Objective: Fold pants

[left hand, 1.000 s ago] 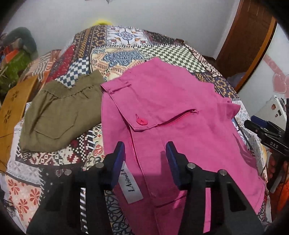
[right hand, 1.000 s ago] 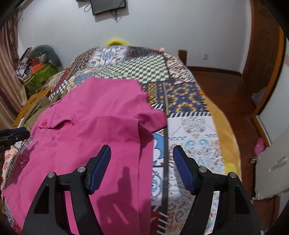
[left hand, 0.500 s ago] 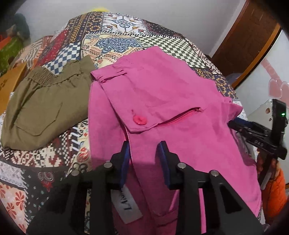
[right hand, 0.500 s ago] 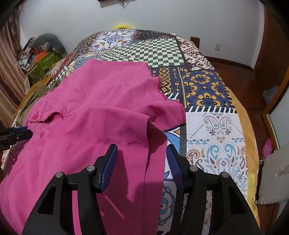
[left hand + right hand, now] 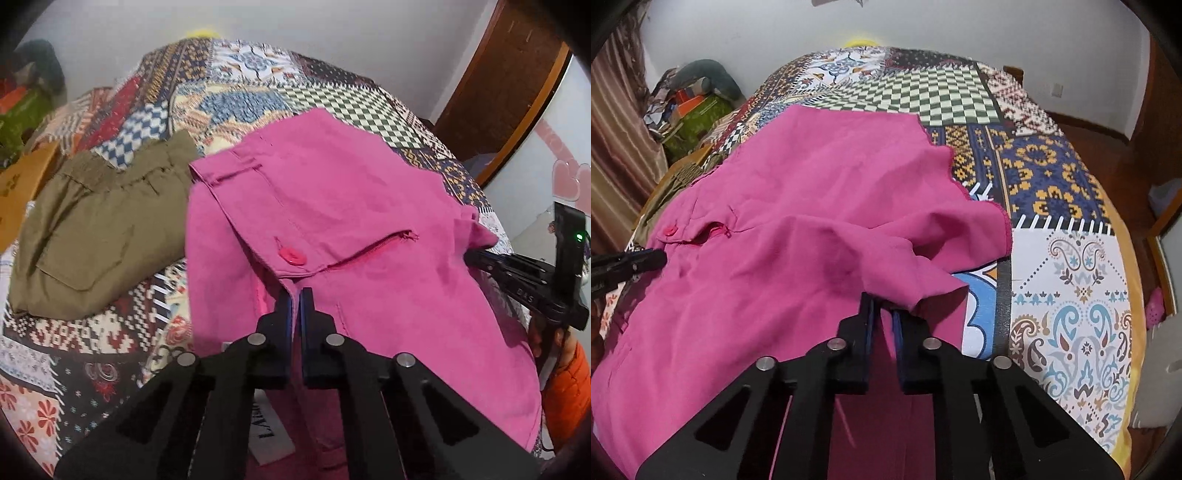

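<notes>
My left gripper (image 5: 295,295) pinched tight on pink pants (image 5: 351,206) near fly; my right gripper (image 5: 882,301) pinched on their near right edge. Pants spread across patchwork bedspread (image 5: 1071,280). Olive shorts (image 5: 96,229) just left, touching. Wall beyond.

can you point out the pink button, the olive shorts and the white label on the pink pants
pink button (image 5: 291,255), left wrist view, centre of the button on the pocket flap
olive shorts (image 5: 92,236), left wrist view, middle of the folded fabric
white label (image 5: 271,432), left wrist view, printed part showing between the gripper's arms
</notes>
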Tool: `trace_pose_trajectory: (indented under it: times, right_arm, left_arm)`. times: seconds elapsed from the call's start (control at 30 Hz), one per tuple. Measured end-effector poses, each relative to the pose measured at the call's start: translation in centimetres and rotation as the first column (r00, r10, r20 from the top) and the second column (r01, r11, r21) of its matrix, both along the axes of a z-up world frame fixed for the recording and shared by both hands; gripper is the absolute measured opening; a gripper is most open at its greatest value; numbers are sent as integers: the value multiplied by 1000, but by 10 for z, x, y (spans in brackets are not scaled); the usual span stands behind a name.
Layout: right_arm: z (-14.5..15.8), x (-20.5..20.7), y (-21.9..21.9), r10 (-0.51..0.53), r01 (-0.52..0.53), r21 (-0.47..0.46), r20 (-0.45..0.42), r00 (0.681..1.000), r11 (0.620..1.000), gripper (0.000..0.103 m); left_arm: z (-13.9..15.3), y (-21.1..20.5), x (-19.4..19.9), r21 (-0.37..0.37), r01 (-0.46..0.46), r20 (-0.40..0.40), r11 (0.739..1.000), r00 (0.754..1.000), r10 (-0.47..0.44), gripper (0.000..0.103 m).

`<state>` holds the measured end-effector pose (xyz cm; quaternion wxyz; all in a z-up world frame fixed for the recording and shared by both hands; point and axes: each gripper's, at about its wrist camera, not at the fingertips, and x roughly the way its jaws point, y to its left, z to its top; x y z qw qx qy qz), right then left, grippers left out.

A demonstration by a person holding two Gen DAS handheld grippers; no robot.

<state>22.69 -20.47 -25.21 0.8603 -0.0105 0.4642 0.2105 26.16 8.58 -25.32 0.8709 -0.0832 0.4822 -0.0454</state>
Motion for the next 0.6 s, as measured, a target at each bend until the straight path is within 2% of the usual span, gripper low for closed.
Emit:
trace_pose_trajectory:
  times: [0.07, 0.23, 0.37, 0.6]
  right_arm:
    - [3, -1, -1, -4, 4, -4, 12, 1000, 1000, 7]
    - [-3, -1, -8, -18, 17, -3, -23, 1000, 1000, 6]
    - [-4, -3, -8, -17, 16, -4, -41, 999, 1000, 6]
    - [-6, -5, -4, -23, 22, -18, -57, 998, 1000, 6]
  left_arm:
    - [1, 2, 0, 2, -3, 3, 1000, 1000, 2, 3]
    - [-3, 6, 1, 33, -17, -9, 999, 1000, 17, 3]
    - [-13, 10, 5, 21, -28, -42, 999, 999, 29, 3]
    - [-14, 9, 6, 34, -20, -44, 999, 999, 22, 4]
